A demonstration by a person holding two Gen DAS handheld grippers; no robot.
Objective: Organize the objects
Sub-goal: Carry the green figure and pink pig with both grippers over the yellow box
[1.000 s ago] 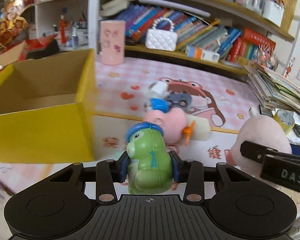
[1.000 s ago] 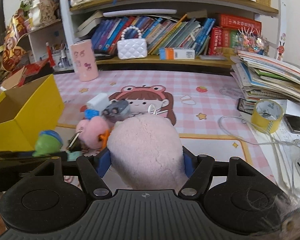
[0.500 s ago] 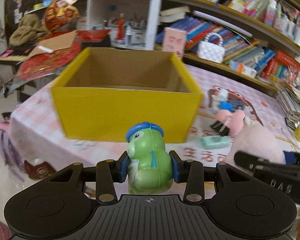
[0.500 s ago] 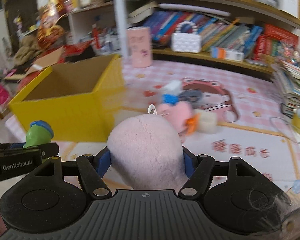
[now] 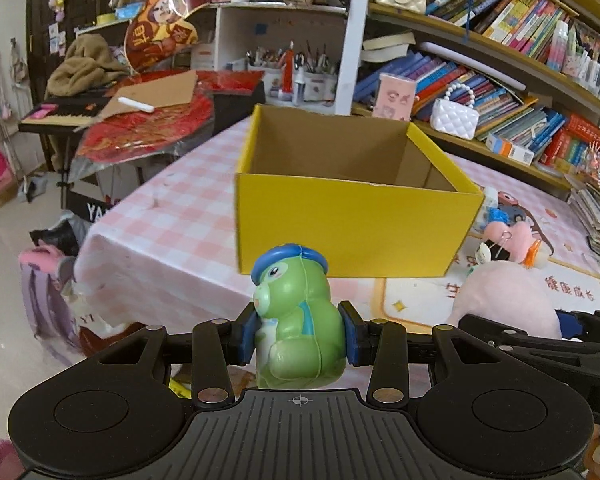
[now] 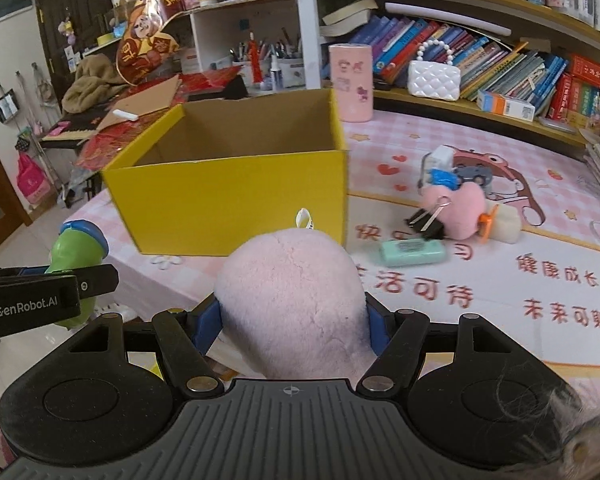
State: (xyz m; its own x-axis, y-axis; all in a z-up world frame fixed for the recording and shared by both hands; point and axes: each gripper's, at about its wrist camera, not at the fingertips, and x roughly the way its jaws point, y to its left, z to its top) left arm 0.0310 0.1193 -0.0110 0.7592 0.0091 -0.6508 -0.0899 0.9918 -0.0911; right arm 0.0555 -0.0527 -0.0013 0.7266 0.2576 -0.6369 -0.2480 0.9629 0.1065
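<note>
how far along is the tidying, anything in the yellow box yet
Nothing visibly boxed: the yellow box looks empty inside. In hand: left gripper clamps the green toy, right gripper the pink plush. Left: the toy pile on the table.

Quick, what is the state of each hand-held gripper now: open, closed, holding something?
Left hand-held gripper: closed, holding the green toy figure.
Right hand-held gripper: closed, holding the pink plush toy.

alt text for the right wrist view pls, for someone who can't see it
The right tongs grip a pink plush toy before an open yellow cardboard box on a pink checked tablecloth. At left, the left tongs hold a green toy figure; small toys lie at right.
</note>
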